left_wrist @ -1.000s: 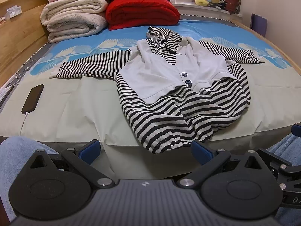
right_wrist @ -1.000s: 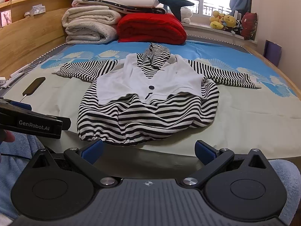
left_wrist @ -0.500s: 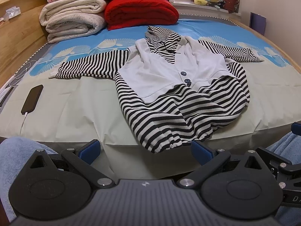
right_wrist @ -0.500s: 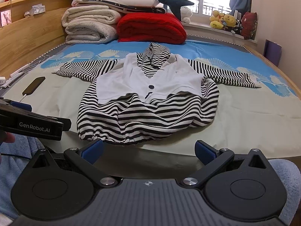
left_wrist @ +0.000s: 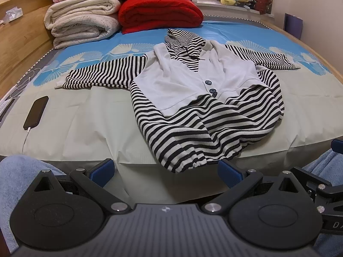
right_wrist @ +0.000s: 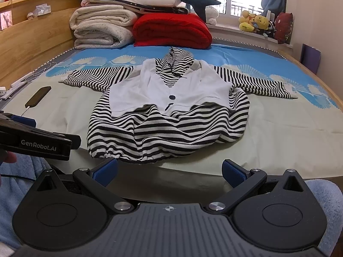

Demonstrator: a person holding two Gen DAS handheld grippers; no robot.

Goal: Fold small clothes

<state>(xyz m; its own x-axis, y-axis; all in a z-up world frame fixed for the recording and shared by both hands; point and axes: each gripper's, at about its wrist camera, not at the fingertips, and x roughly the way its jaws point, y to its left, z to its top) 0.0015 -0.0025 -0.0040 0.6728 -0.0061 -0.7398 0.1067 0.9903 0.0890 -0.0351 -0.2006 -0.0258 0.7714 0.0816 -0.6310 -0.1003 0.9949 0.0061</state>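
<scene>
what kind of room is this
Most likely a bedroom: the striped hoodie lies on a bed with a wooden headboard, folded blankets stacked behind, and plush toys on the windowsill.

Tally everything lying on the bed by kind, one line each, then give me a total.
Striped black-and-white hooded top with white vest front: 1
Folded red blanket: 1
Rolled cream blankets: 2
Dark phone on a white cable: 1
Total: 5
The flatter bedding stacked on top of the blankets is too jumbled to count.
</scene>
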